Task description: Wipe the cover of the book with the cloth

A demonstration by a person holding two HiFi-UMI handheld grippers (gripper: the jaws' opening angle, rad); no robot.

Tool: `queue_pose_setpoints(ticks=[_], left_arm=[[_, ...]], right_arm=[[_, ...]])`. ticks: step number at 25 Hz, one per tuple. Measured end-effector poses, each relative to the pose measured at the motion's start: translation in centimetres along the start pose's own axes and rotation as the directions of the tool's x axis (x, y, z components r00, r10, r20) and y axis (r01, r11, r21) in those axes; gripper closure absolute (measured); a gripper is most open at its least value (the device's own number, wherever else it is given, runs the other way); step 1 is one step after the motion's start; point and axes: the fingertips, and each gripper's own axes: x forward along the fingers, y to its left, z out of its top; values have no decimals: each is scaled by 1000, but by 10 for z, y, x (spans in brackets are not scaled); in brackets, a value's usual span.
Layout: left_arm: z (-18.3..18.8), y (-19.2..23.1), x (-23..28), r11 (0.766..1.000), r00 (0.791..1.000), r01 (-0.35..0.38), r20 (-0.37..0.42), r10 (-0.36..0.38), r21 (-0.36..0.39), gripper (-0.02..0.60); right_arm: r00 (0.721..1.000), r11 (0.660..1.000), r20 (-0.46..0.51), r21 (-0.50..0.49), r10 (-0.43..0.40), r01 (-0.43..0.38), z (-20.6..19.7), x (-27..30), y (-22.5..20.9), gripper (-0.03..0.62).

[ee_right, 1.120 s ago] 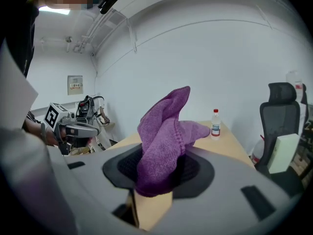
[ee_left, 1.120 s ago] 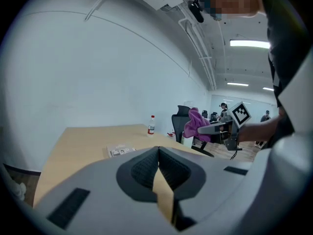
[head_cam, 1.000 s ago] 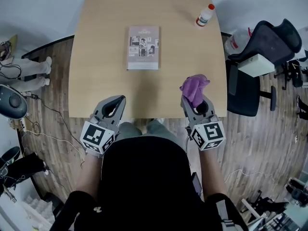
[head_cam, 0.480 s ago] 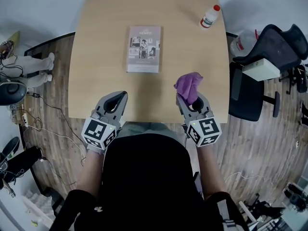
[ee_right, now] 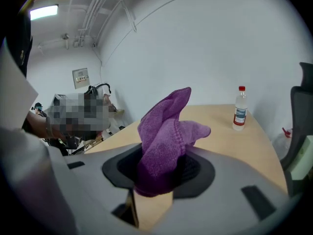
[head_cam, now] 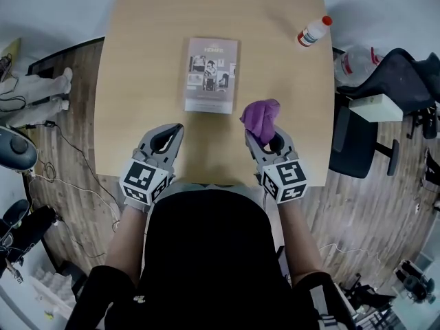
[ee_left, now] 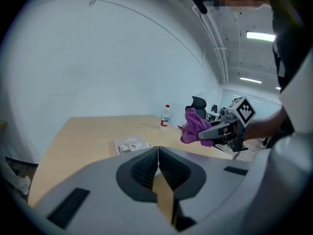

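A thin, rectangular book (head_cam: 211, 75) lies flat, cover up, mid-tabletop (head_cam: 137, 60) on pale smooth wood. Near its right corner, the right tongs (head_cam: 267, 141) pinch a bunched, fuzzy purple cloth (head_cam: 260, 117). The left tongs (head_cam: 170, 135) are clenched empty, their ribbed pads meeting. A white plastic bottle (head_cam: 313, 31) stands far right.

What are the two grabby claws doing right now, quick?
Left gripper: shut, nothing in it.
Right gripper: shut on the purple cloth.
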Motion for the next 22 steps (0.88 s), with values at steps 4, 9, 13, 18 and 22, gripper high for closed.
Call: queue_pose_setpoints(ticks=[4,9,13,18,22], left_arm=[[-10,24,22,1000,999,-15,-30,14,-15,560],[-25,48,51,1000,997,2,-80,-4,-27,560],[-39,62,71,999,992,17,-127,-23,-51,560],[-58,75,100,998,986,22,-163,-32,-64,560],[-74,88,117,995,981,9,-193,-28,-97,560]], right_arm=[[998,1000,-59,-8,17,-18,-6,33,1,414],[992,999,-124,-18,36,-39,-13,72,3,408],[981,997,-188,-44,49,-58,-21,101,-1,402],[963,996,-263,-61,51,-69,-34,131,-8,398],[950,994,-307,-74,52,-78,-44,151,-12,391]])
